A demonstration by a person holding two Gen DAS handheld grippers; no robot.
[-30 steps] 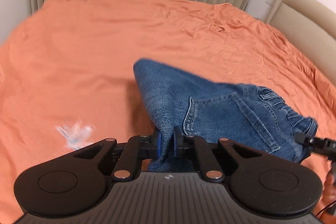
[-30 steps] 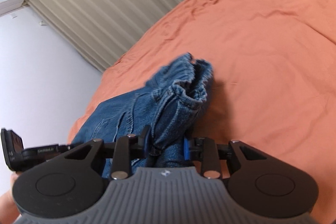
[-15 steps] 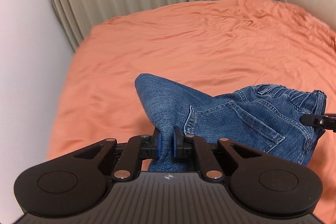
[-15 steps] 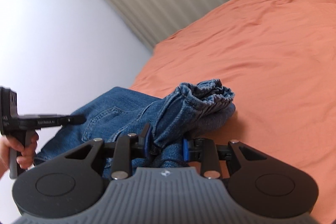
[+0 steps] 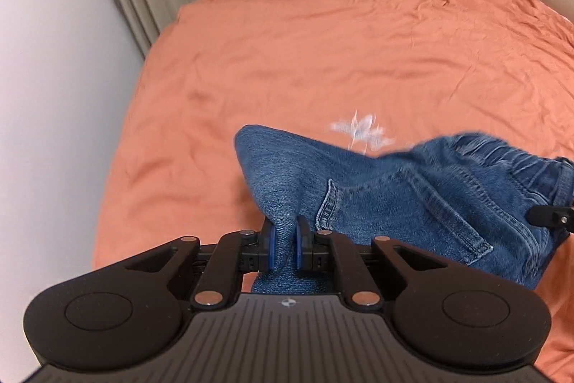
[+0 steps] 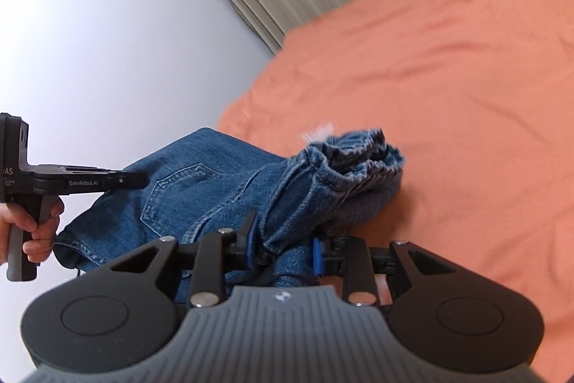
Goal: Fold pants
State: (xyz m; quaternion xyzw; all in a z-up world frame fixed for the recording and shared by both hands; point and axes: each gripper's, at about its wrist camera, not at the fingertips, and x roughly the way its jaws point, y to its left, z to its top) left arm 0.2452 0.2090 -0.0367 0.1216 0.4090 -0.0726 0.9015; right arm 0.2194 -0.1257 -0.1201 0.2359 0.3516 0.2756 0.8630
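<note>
Across the last second both views have swung leftward, so the white wall [image 5: 53, 113] now fills the 9 o'clock side. The white mark [image 5: 360, 131] on the bed [image 5: 323, 52], formerly at 8 o'clock of the jeans [image 5: 412, 200], now shows at their 12 o'clock edge. In the right wrist view the left gripper [image 6: 136, 181] and the hand [image 6: 39, 232] holding it have come into view at 9 o'clock.

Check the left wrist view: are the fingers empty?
No, the left gripper is pinching a denim fold of the jeans between its blue fingers.

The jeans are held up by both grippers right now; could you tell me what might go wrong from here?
The left gripper pinches only a narrow fold of the jeans, which might slip out. The right gripper clamps a thick waistband bunch, so the jeans could land creased on the orange sheet.
</note>
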